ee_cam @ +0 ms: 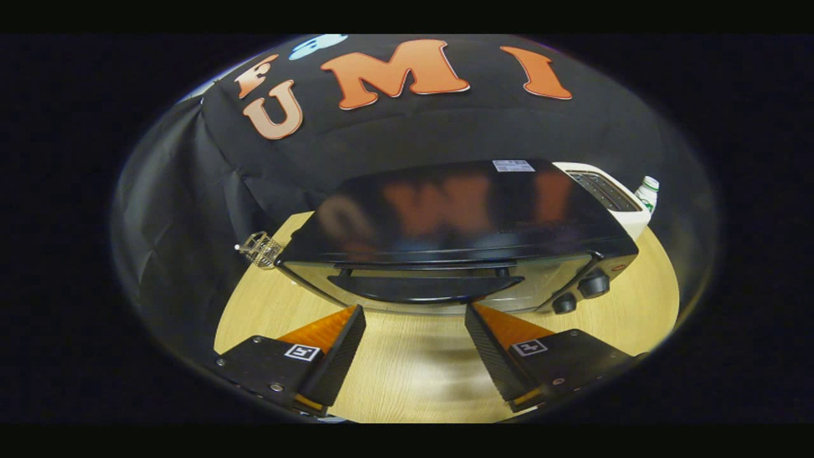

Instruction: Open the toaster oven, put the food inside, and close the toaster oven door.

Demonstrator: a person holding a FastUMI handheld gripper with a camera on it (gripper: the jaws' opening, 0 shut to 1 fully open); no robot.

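Gripper view: tool (414,312) wide, empty, just short of toaster oven (458,235) handle (423,286); door closed. Best centre fingers on handle, hook, pull down.

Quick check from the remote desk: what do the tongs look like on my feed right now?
The tongs are two wedge-shaped fingers, black with ribbed inner pads and orange upper faces. Each sits on a flat black plate with small screws and a white square tag printed with a black marker. No cables or sleeve are visible. They stand open, apart above the wooden table, just short of the toaster oven.
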